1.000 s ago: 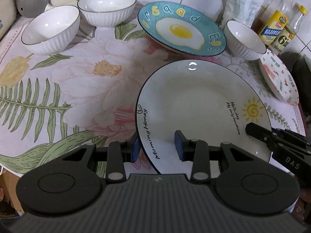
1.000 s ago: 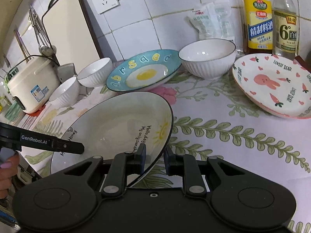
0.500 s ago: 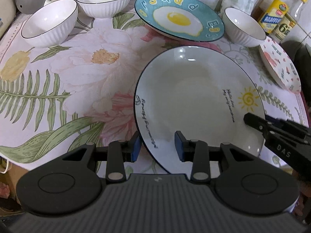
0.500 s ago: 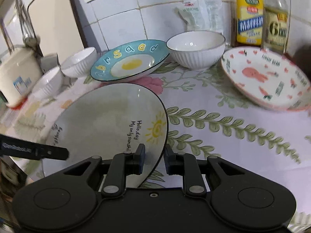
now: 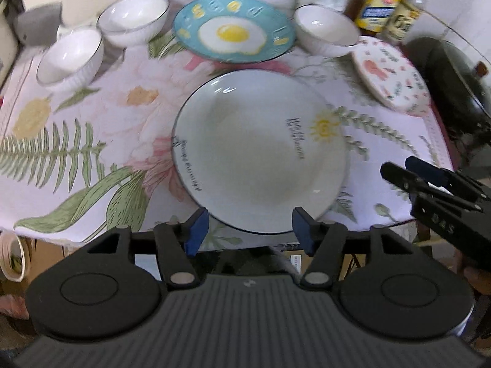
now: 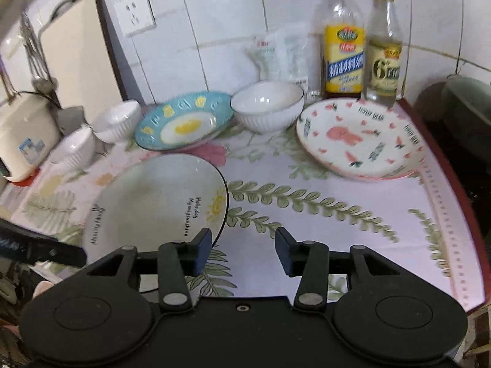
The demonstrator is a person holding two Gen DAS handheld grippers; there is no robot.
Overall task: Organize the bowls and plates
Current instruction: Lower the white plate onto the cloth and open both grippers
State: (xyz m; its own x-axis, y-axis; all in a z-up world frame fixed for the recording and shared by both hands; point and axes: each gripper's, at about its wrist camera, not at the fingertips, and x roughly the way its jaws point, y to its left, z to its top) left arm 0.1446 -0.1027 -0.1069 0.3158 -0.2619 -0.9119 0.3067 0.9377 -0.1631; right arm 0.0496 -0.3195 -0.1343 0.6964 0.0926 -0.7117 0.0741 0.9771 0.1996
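Hand-held grippers (image 5: 250, 230) (image 6: 244, 251) apart; sun plate (image 5: 260, 150) empty

a pale sun plate (image 5: 260, 150) lies flat at the worktop's near edge. behind it a blue egg plate (image 5: 233, 27) rests tilted, a pink rabbit plate (image 6: 359, 138) to the right, and three white ribbed bowls (image 5: 132, 18) (image 5: 70, 55) (image 6: 267, 104) along the back.

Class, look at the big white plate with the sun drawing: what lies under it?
The white plate lies on the flowered tablecloth, leaves and pink petals showing around its rim. Whatever lies beneath its middle is covered.
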